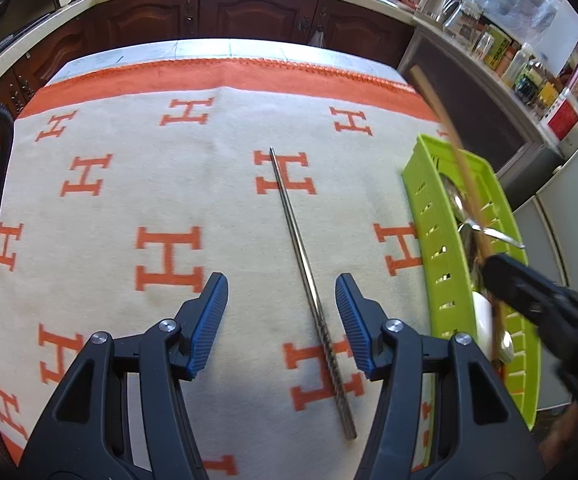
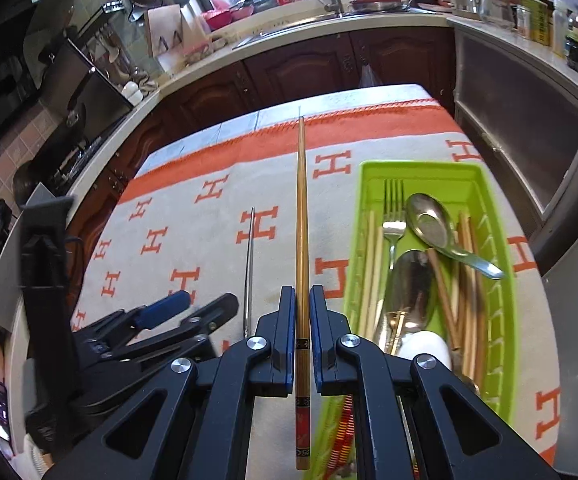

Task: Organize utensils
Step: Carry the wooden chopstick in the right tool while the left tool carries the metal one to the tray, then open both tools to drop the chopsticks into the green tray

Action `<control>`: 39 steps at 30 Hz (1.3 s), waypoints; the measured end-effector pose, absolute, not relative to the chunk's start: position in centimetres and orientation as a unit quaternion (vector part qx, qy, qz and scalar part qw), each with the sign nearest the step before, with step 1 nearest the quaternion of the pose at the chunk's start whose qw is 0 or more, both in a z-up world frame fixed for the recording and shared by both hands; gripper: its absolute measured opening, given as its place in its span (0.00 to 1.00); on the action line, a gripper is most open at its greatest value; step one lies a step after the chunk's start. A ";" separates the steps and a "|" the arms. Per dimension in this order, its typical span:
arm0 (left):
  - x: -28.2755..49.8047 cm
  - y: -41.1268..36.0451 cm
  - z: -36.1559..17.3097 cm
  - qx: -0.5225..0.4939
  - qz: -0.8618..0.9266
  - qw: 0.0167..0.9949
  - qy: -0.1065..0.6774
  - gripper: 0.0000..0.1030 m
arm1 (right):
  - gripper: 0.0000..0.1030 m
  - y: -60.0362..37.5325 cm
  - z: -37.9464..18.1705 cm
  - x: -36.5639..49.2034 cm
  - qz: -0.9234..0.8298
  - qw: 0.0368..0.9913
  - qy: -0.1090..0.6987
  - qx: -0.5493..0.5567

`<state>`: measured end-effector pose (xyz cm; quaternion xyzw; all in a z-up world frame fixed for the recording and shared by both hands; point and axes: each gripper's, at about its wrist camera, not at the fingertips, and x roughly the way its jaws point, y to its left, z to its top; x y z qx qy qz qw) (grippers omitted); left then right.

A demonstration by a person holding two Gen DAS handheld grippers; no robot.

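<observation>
Your right tongs (image 2: pixel 301 312) are clamped on the wooden chopstick (image 2: pixel 301 216), which juts far ahead of them, with the green tray (image 2: pixel 501 216) just to their right. Swing carelessly and its long tip may catch the tray wall or knock the spoon (image 2: pixel 429 220). Your left tongs (image 1: pixel 281 320) gape wide and empty astride the metal chopstick (image 1: pixel 301 248) on the worktop (image 1: pixel 129 200); close off-centre and it may roll away.

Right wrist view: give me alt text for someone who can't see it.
The right gripper is shut on a wooden chopstick pointing straight ahead above the H-patterned cloth. To its right, a green tray holds a fork, spoons and more chopsticks; to its left lies a metal chopstick, beside the open left gripper.
</observation>
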<state>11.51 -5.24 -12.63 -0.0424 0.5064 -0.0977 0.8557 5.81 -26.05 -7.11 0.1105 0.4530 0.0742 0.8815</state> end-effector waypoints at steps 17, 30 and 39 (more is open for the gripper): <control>11.3 -7.9 -14.2 0.024 -0.044 0.866 0.497 0.04 | 0.06 -30.6 -6.0 2.3 0.064 0.883 0.442 0.142; 9.3 -7.7 -12.6 0.004 -0.070 0.864 0.498 0.03 | 0.06 -32.4 -6.1 0.9 0.057 0.880 0.436 0.178; 6.9 -9.6 -7.1 0.002 -0.122 0.880 0.459 0.03 | 0.06 -34.2 -7.7 0.2 0.034 0.871 0.449 0.195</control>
